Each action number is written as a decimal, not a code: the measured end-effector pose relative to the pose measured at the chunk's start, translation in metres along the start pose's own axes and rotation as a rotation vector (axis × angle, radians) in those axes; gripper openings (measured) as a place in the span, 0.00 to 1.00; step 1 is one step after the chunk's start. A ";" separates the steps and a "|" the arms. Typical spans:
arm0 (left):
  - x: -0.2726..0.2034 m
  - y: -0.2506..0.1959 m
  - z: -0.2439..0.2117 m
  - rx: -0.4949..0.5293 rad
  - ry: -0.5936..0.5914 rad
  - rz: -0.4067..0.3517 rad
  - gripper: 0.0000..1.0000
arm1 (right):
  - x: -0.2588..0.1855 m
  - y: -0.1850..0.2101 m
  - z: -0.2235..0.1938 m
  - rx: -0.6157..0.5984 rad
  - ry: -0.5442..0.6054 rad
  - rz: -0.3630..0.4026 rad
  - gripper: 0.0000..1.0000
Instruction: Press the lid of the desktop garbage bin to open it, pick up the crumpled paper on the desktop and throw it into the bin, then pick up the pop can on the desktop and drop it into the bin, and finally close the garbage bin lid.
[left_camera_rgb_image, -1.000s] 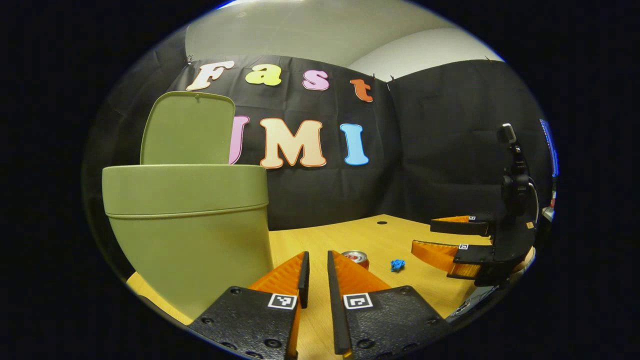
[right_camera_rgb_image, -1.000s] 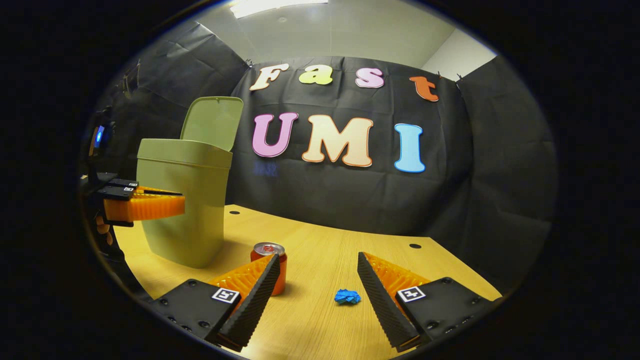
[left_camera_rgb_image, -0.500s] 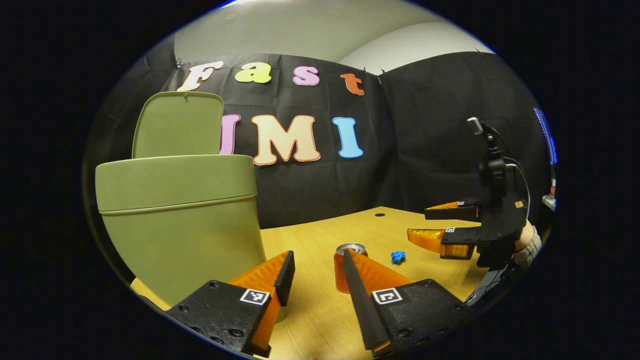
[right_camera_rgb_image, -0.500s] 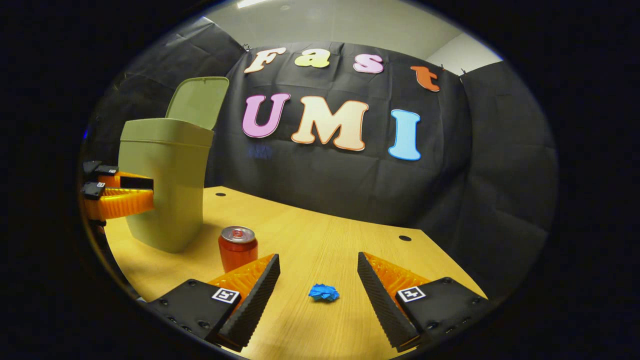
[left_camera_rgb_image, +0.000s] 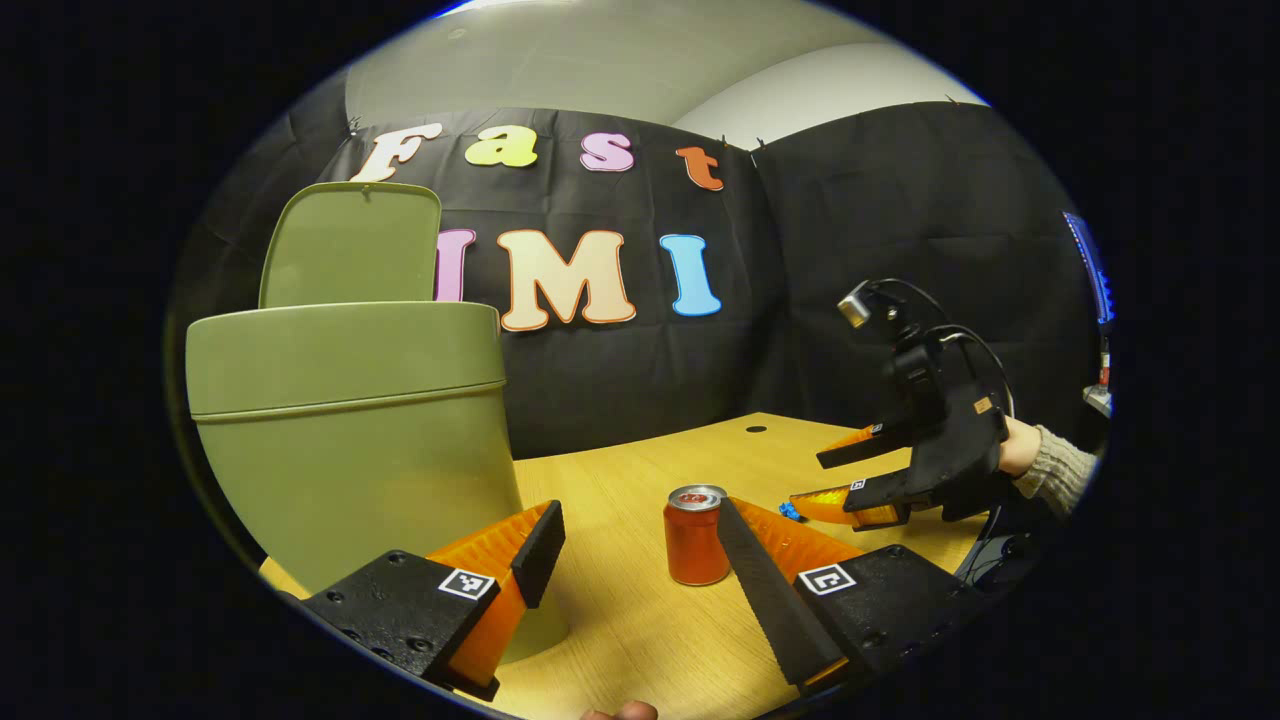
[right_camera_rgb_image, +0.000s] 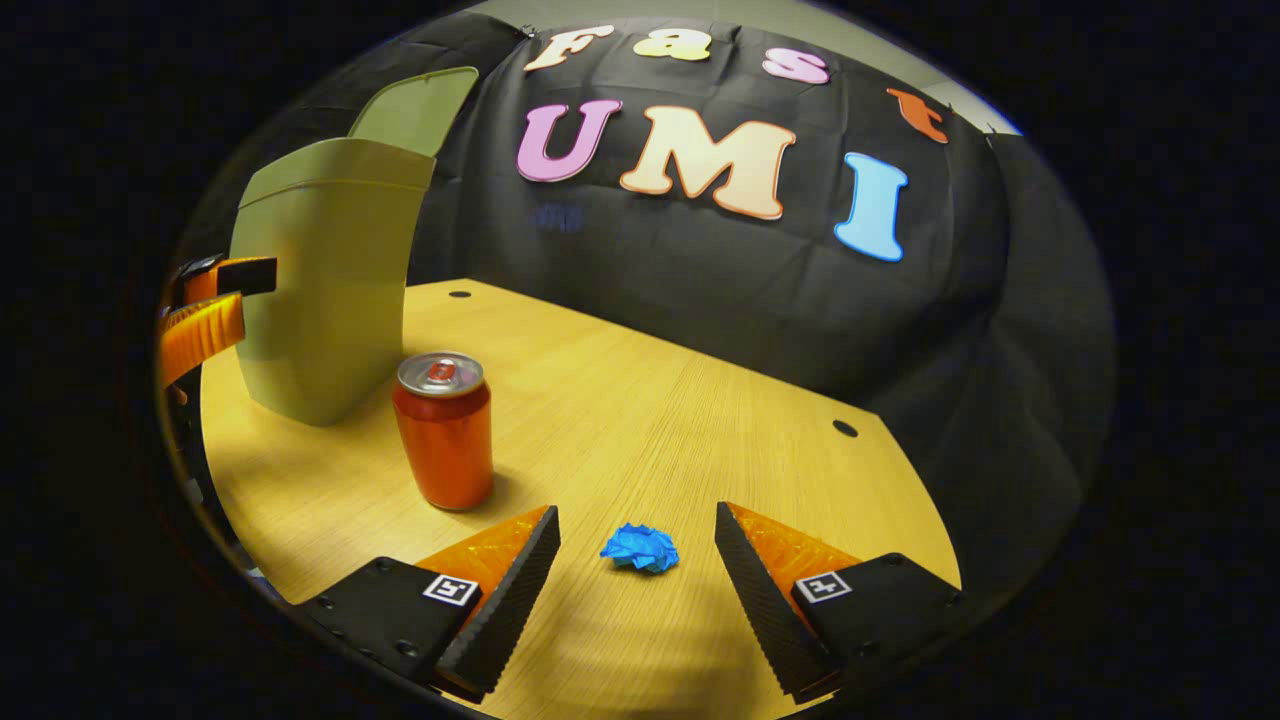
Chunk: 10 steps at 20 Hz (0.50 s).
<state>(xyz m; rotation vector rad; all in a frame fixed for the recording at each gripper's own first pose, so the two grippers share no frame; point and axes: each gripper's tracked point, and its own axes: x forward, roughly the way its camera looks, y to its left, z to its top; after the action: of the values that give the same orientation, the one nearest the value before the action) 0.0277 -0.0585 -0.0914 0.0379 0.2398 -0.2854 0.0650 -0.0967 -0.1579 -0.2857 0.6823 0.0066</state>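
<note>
Right gripper (right_camera_rgb_image: 637, 540) spread wide, gripping nothing; paper (right_camera_rgb_image: 640, 548) on desk (right_camera_rgb_image: 650, 400) between its fingertips, touching neither. Can (right_camera_rgb_image: 444, 430) upright, ahead-left of right gripper's left finger, apart from it. Bin (right_camera_rgb_image: 320, 280) further left, lid (right_camera_rgb_image: 415, 97) up. Left gripper (left_camera_rgb_image: 640, 535) also spread wide, empty; bin just beside its left finger, can standing between fingertips nearer the right one, contact unclear. Right gripper seen off to its right, hand (left_camera_rgb_image: 1015, 447) on it.
</note>
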 end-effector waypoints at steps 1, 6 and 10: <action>0.001 -0.002 0.000 -0.002 0.002 -0.005 0.94 | 0.005 0.000 -0.004 0.000 0.028 0.015 0.99; 0.006 -0.006 -0.006 -0.023 0.005 -0.024 0.94 | 0.015 0.005 -0.020 -0.018 0.143 0.081 1.00; 0.005 -0.006 -0.005 -0.011 -0.001 -0.021 0.94 | 0.024 0.009 -0.030 -0.021 0.219 0.128 0.99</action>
<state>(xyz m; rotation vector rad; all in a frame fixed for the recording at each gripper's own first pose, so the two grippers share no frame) 0.0296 -0.0649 -0.0970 0.0240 0.2406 -0.3054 0.0646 -0.0982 -0.1972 -0.2647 0.9183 0.1063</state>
